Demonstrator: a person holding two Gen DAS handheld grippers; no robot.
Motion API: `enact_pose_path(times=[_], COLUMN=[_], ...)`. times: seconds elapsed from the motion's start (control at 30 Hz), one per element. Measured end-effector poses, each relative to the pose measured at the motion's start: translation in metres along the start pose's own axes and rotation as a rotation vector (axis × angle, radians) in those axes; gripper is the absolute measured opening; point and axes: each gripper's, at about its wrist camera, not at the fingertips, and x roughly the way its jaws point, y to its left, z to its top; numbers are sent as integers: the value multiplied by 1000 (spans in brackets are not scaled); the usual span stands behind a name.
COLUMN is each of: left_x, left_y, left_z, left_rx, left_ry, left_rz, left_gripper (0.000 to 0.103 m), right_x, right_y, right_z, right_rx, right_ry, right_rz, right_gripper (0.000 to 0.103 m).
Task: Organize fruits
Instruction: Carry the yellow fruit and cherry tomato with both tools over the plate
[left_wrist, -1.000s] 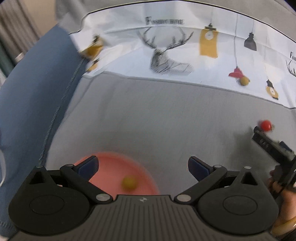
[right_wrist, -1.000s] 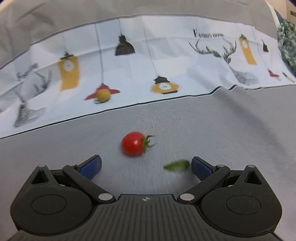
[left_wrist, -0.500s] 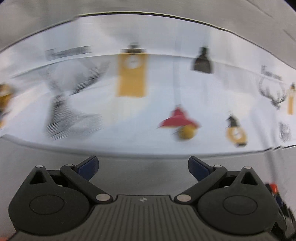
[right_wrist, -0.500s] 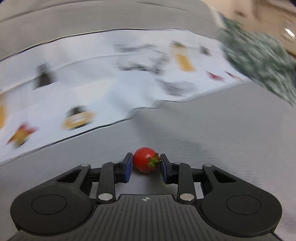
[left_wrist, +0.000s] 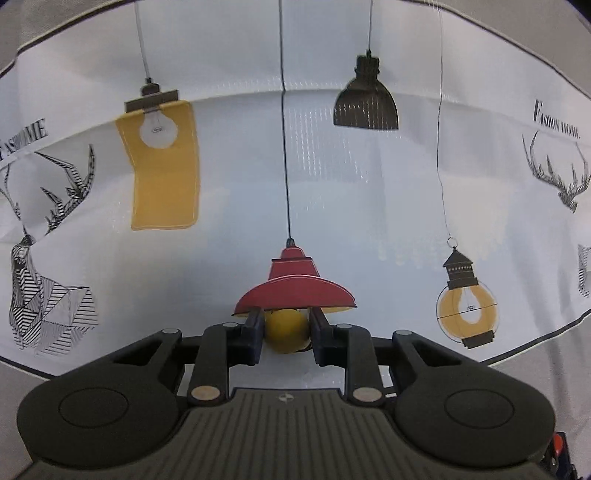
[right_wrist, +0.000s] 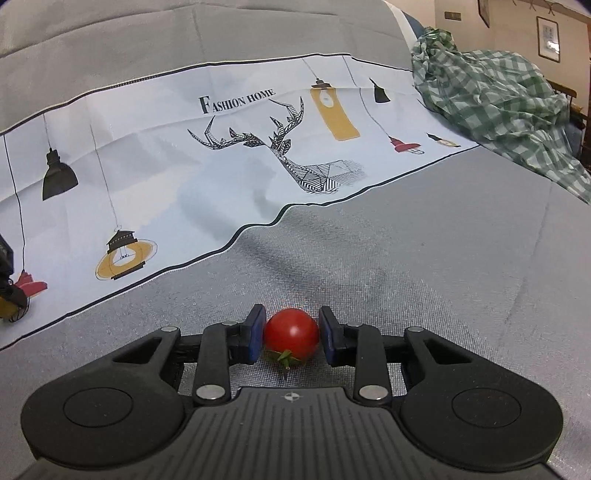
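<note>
Left tongs (left_wrist: 287, 338): closed on a small yellow fruit (left_wrist: 286, 330), blue pads touching both sides, over the white printed cloth (left_wrist: 332, 206), just below its red lamp print (left_wrist: 293, 291). Right tongs (right_wrist: 291, 339): clamped on a red cherry tomato (right_wrist: 291, 335), green stem toward the camera, above the grey counter (right_wrist: 424, 266). Green checked cloth (right_wrist: 491, 96) bunched far right.

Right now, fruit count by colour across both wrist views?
Yellow fruit: 1, the yellow fruit between the left gripper fingers.
Red fruit: 1, the red tomato between the right gripper fingers.
Total: 2. The other yellow and red shapes are prints on the printed cloth.
</note>
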Motion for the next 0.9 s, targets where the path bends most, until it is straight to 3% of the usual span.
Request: enact_pose_path(times=[0.23,0.4,0.47,0.6,0.7,0.9], left_x=[-46,-126,-155,-217,-262,-338], left_y=[32,71,89,128,157,196], left_z=[-13,-66,-90,-149,-194,-283], left_rx=[-47,-65,-83,-123,-167,-240], left_ry=[-32,-21,10,57,76,99], left_rz=[-4,17,34,80,109,88], left_gripper=[29,29,29,29,29,29], right_x=[-12,-38,-54,-95,-154,-271], right_y=[1,2,-2,-23,-39,-63], right_z=[4,8,9,2,-15,-45], right_rx=[11,2,23,105,42,-118], right_ry=[-64,-120,-71,126,186,277], right_rz=[40,101,142,252,312,442], right_gripper=[31,31,31,31,31,31])
